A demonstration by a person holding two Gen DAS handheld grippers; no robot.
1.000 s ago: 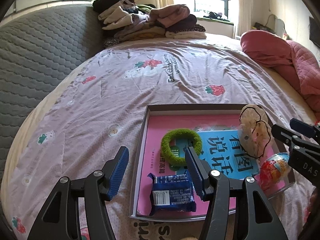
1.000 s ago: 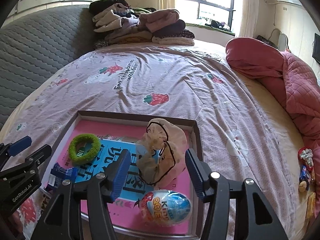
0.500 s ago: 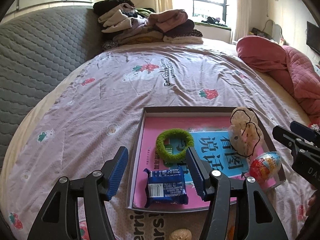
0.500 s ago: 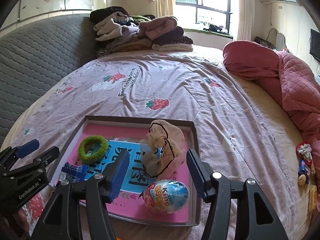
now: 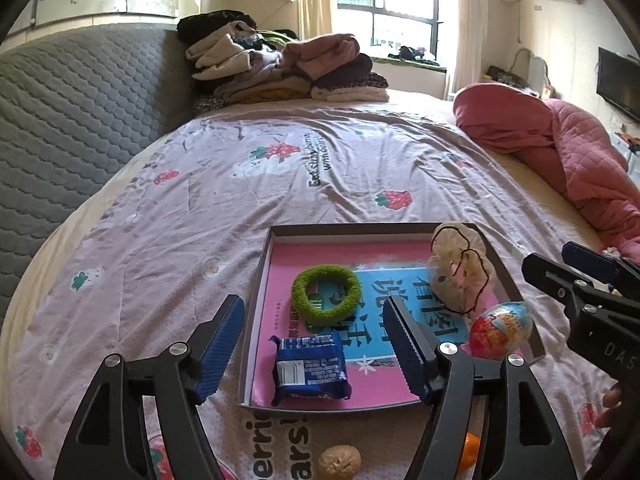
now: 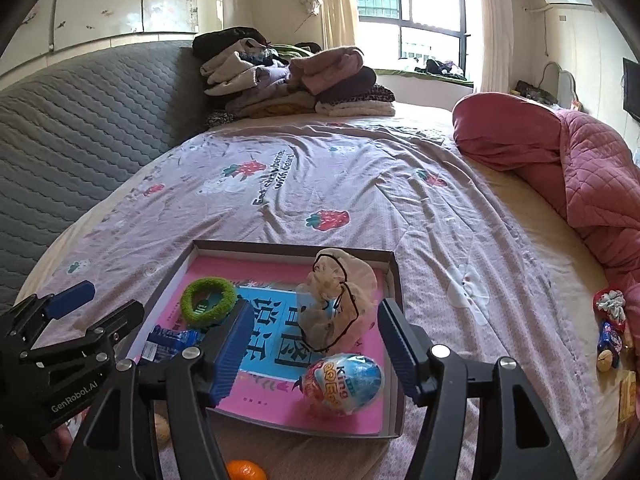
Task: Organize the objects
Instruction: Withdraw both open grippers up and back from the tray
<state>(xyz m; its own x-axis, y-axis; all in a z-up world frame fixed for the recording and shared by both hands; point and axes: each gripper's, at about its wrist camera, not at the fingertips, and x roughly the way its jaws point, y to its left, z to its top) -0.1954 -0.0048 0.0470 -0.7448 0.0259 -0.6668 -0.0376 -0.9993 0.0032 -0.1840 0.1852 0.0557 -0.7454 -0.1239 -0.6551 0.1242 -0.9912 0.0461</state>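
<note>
Beside tray rim (image 5: 256, 312), bare sheet (image 5: 168, 248)

On the bed before you sits the tray (image 5: 256, 292), holding the hair tie (image 5: 326, 297) behind the biscuit packet (image 5: 310, 372), with the net pouch (image 5: 460, 276) and toy egg (image 5: 502, 330) rightward.

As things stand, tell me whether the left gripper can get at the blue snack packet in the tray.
Probably yes: the left gripper is open, empty, and the blue snack packet lies uncovered between its fingers' line.
</note>
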